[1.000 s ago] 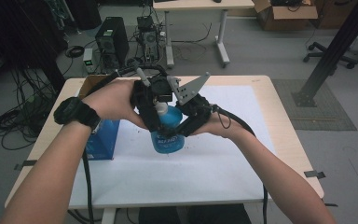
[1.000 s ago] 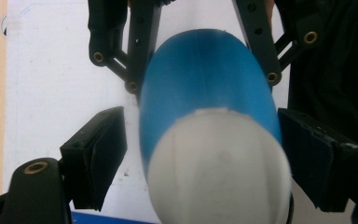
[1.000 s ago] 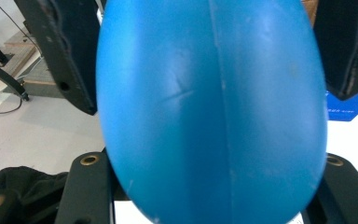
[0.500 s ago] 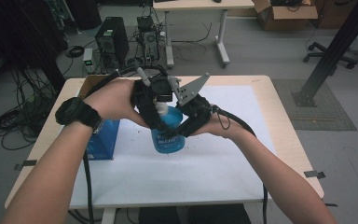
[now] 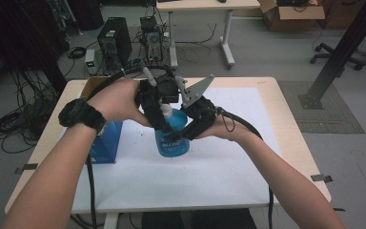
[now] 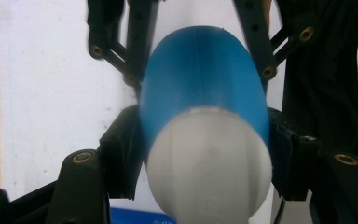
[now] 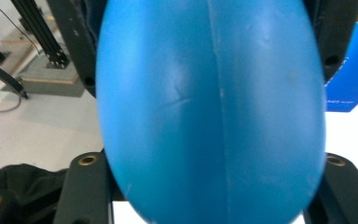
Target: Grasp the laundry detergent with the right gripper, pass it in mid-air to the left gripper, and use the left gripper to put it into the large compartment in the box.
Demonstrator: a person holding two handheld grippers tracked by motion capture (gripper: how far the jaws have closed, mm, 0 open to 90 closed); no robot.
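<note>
Blue bottle [image 5: 172,138] stands upright, white-capped, labelled.

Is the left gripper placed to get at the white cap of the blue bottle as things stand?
Probably yes: the left gripper is already at the bottle's top, its jaws closed beside the white cap, and nothing stands between; the right gripper holds the body lower down.

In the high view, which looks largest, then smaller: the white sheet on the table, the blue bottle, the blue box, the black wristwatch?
1. White sheet, by far.
2 and 3. Blue box and blue bottle look alike; both are partly hidden, so no ranking.
4. Black wristwatch.
</note>
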